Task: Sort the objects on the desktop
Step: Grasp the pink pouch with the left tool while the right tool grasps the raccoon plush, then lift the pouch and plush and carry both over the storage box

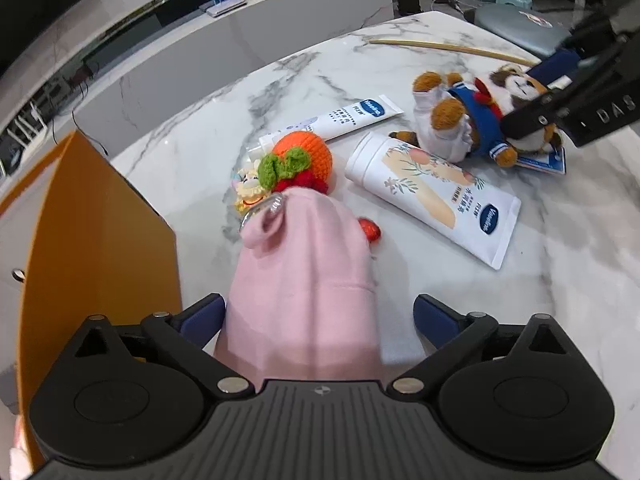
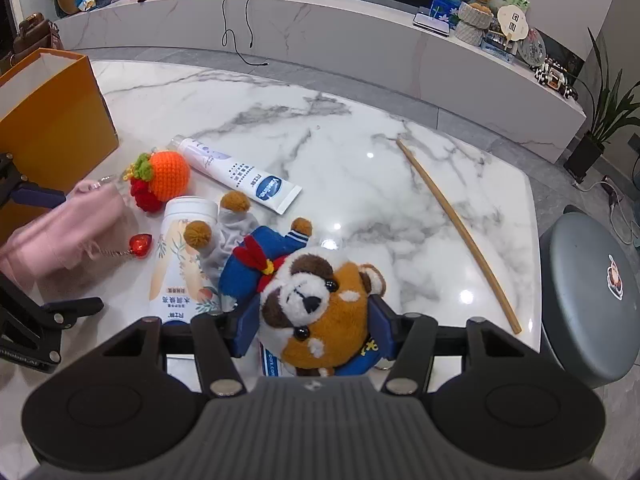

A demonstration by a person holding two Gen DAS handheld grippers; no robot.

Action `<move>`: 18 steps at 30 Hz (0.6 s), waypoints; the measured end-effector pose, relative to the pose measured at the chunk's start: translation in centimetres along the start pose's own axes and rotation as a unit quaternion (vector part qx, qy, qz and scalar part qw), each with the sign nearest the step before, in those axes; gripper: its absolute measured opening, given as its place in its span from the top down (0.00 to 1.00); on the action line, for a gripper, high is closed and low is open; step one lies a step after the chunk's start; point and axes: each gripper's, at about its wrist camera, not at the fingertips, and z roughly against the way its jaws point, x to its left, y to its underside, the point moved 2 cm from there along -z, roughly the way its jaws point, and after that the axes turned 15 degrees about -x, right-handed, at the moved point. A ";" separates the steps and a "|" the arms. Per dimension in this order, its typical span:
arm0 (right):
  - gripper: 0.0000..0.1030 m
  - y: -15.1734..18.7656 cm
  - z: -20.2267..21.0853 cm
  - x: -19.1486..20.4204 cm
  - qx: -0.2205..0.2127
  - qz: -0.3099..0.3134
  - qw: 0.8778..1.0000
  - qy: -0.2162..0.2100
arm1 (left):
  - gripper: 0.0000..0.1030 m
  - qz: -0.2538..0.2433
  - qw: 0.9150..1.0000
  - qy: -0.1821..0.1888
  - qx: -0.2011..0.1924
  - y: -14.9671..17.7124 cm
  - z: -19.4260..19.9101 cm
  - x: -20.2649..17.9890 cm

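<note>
A pink cloth pouch [image 1: 304,280] lies on the marble table [image 1: 560,280] between the wide-apart fingers of my left gripper [image 1: 320,320], which is open; the right pad stands clear of the cloth. A red heart charm [image 2: 140,246] hangs from the pouch by a chain. My right gripper [image 2: 314,324] is shut on the head of a red panda plush toy [image 2: 316,304] in a blue sailor suit, its blue pads pressing both sides. The plush lies across the end of a large cream tube [image 2: 180,260].
An orange paper bag [image 2: 52,120] stands open at the table's left. A crocheted orange fruit [image 2: 168,176], a smaller white tube [image 2: 240,176] and a small keychain doll [image 1: 248,192] lie mid-table. A wooden stick [image 2: 456,232] lies to the right, beside a grey stool [image 2: 592,296].
</note>
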 end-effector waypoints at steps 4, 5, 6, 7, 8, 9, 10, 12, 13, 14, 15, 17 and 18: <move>0.41 0.3 -0.1 0.1 0.004 0.000 1.000 0.000 | 0.04 0.053 0.998 0.039 0.011 0.0 -0.2 0.8; 0.40 0.3 -0.1 0.3 0.004 0.005 1.000 0.000 | 0.10 0.052 0.998 0.037 0.011 -0.1 -0.1 0.8; 0.39 0.4 -0.1 0.4 0.004 0.009 1.000 0.000 | 0.20 0.051 0.998 0.036 0.009 -0.2 0.1 0.9; 0.37 0.4 -0.1 0.5 0.005 0.011 1.000 -0.001 | 0.27 0.055 0.998 0.041 0.008 -0.3 0.3 1.0; 0.36 0.5 -0.1 0.6 0.004 0.015 1.000 0.000 | 0.33 0.062 0.997 0.048 0.009 -0.4 0.5 1.1; 0.36 0.5 -0.2 0.7 0.003 0.019 1.000 0.001 | 0.50 0.067 0.996 0.057 0.013 -0.5 0.5 1.1; 0.35 0.6 -0.2 0.8 0.002 0.025 1.000 0.001 | 0.54 0.070 0.995 0.065 0.015 -0.5 0.6 1.1; 0.35 0.7 -0.4 0.9 0.002 0.034 0.999 0.005 | 0.56 0.070 0.995 0.068 0.014 -0.7 0.9 1.0; 0.37 0.7 -0.4 0.9 0.002 0.036 0.999 0.006 | 0.56 0.068 0.995 0.070 0.013 -0.8 1.0 0.9; 0.39 0.6 -0.3 0.9 0.003 0.036 0.999 0.007 | 0.56 0.068 0.995 0.072 0.011 -0.9 1.2 0.9; 0.40 0.5 -0.3 0.8 0.005 0.031 0.999 0.008 | 0.57 0.070 0.995 0.074 0.009 -1.0 1.3 0.9; 0.43 0.1 -0.1 0.4 0.004 0.015 1.000 0.006 | 0.58 0.074 0.994 0.080 0.002 -1.4 1.8 1.0; 0.43 -0.1 0.1 0.2 0.002 0.006 1.000 0.005 | 0.58 0.076 0.994 0.082 -0.002 -1.6 2.1 1.0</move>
